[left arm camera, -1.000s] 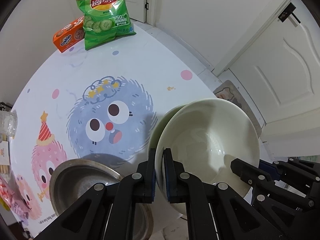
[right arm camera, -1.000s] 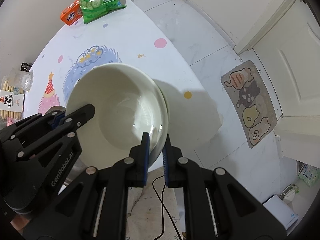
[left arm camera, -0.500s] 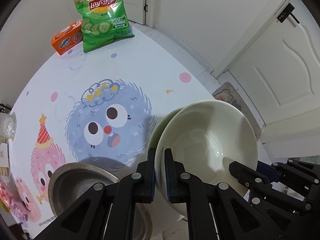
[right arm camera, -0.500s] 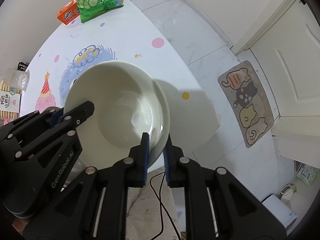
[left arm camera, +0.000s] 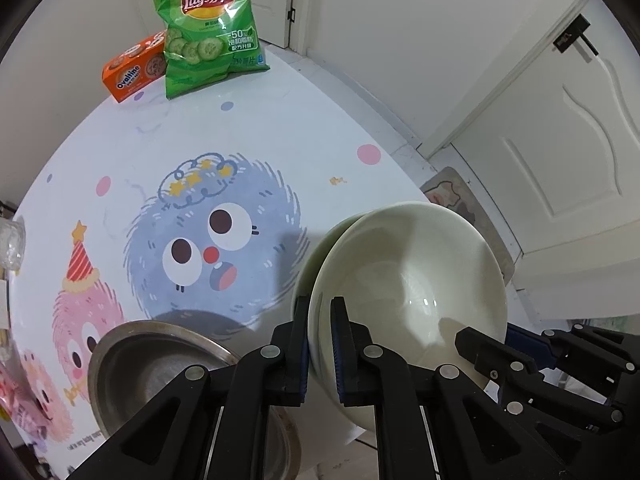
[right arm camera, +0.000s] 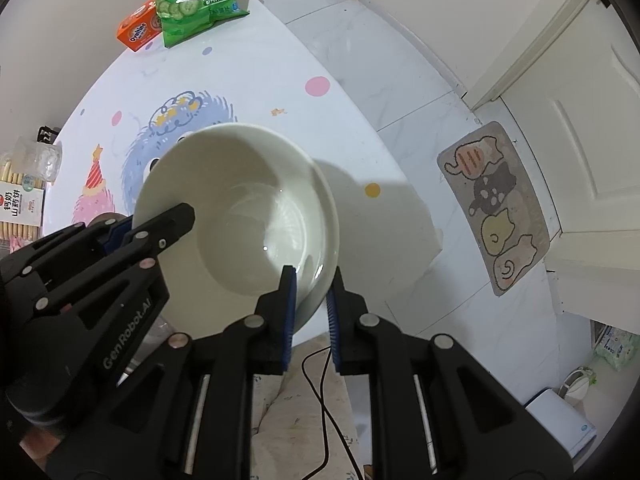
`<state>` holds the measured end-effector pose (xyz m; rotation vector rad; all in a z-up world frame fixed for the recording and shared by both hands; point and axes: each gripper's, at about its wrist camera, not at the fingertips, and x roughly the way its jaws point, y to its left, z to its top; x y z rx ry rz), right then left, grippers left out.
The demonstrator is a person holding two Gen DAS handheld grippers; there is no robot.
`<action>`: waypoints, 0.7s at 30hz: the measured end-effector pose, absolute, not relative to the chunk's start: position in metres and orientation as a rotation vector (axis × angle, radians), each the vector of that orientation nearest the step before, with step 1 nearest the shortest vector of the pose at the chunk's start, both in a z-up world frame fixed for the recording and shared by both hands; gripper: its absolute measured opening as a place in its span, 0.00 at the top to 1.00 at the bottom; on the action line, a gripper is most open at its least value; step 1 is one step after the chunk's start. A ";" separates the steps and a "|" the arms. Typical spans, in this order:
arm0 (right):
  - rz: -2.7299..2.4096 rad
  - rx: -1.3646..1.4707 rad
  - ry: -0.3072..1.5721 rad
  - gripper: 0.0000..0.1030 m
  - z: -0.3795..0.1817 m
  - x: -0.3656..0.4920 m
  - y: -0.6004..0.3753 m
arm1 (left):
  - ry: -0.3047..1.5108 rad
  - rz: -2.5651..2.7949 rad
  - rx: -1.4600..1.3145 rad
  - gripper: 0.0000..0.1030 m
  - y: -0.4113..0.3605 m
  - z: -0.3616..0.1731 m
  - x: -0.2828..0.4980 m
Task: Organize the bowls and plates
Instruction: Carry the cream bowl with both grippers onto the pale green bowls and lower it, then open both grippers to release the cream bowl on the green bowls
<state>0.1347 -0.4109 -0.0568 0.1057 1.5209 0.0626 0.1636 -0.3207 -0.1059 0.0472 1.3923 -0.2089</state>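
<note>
Two nested pale green ceramic bowls (left arm camera: 412,276) are held in the air over the table's front right edge; they also show in the right wrist view (right arm camera: 248,208). My left gripper (left arm camera: 320,312) is shut on their left rim. My right gripper (right arm camera: 312,284) is shut on the opposite rim. A steel bowl (left arm camera: 160,364) sits on the table at the lower left of the left wrist view, beside the left gripper.
The round table (left arm camera: 304,120) has a cartoon-monster cloth. A green Lay's chip bag (left arm camera: 204,24) and an orange Ovaltine box (left arm camera: 132,68) stand at its far edge. Biscuit packs (right arm camera: 20,200) lie at the left. A cat floor mat (right arm camera: 496,204) lies on the floor at the right.
Both grippers have lifted the nested bowls a little higher and away from the table; the table looks farther off. Both grips are unchanged.
</note>
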 end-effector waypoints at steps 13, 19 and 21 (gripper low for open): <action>0.086 0.123 1.517 0.84 -0.055 0.133 -0.415 | 1.394 -0.211 0.056 0.90 -0.321 -0.102 0.161; 0.083 0.114 1.518 0.84 -0.054 0.132 -0.414 | 1.430 -0.196 0.025 0.80 -0.322 -0.102 0.165; 0.086 0.125 1.515 0.84 -0.054 0.132 -0.415 | 1.440 -0.197 -0.004 0.80 -0.319 -0.101 0.167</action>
